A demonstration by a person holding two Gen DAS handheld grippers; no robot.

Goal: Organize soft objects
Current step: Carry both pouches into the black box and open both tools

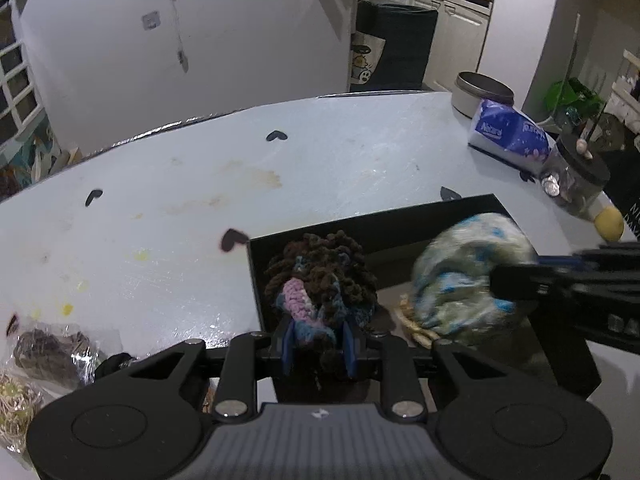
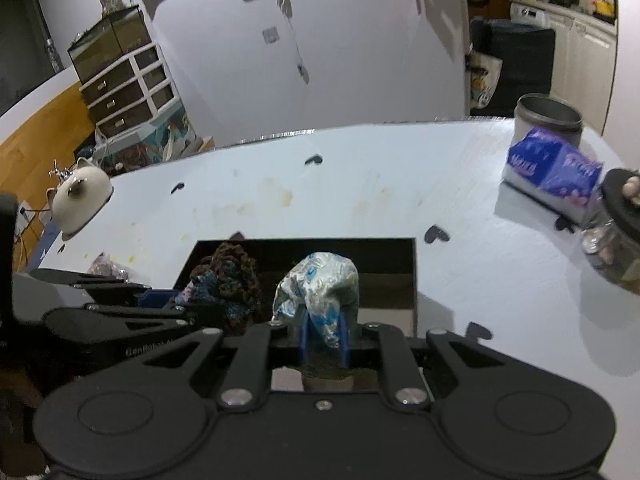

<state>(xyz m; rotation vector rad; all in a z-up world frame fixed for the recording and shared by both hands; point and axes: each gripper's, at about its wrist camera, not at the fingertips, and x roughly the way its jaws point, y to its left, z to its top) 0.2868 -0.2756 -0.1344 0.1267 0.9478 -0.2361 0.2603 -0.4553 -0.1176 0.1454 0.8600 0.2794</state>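
both grippers over the black box (image 1: 472, 216): left gripper (image 1: 318, 346) jaws clamped on brown yarn (image 1: 324, 276), right gripper (image 2: 324, 340) on a blue-white bundle (image 2: 320, 284).

A box (image 2: 408, 280) sits at the near centre of the surface (image 2: 320, 200), with two soft bundles over it: a yarn bundle (image 2: 228, 280) at left, a wrapped bundle (image 2: 320, 288) at right. At the right edge, a tissue pack (image 2: 552, 172) lies before a tin (image 2: 548, 114), beside a jar (image 2: 616, 240).

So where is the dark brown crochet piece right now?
The dark brown crochet piece is pinched in the left tongs over the black box, left of the plastic-wrapped bundle in the right tongs.
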